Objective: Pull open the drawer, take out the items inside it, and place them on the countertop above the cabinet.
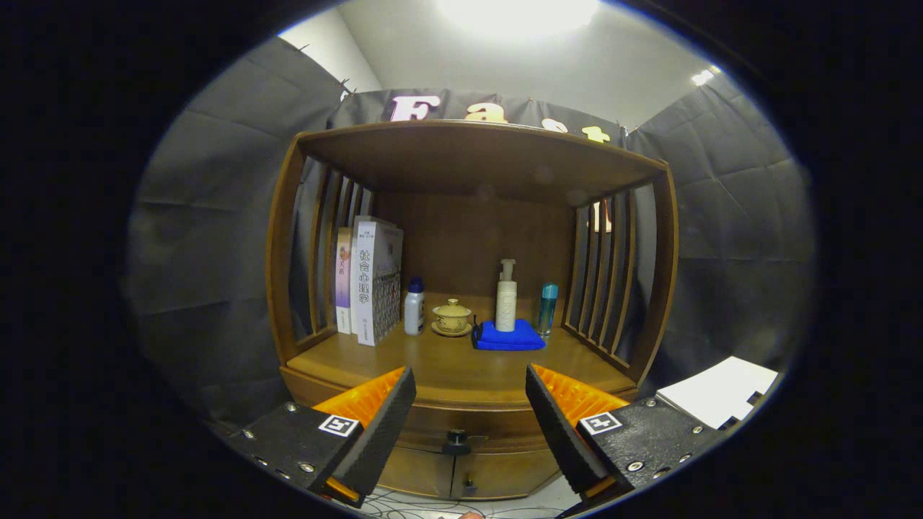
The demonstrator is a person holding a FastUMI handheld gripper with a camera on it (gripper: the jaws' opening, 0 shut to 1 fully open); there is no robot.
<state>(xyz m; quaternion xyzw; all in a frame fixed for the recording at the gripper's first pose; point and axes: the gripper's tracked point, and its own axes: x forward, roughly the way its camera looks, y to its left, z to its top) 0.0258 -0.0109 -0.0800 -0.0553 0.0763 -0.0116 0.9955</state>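
While drawer stays closed:
Gripper: fingers spread wide, holding nothing.
Knob: between fingers, untouched.
Countertop: books, bottles, lidded cup, blue cloth.

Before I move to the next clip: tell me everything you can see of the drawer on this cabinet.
The drawer is a wide, shallow wooden front, brown like the rest of the cabinet, sitting just under the countertop. It is fully closed, flush with the cabinet face. A small dark round knob sits at its middle. Below it are two cabinet doors. The gripper is open, its fingers spread to either side of the knob and touching nothing. What is inside the drawer is hidden.
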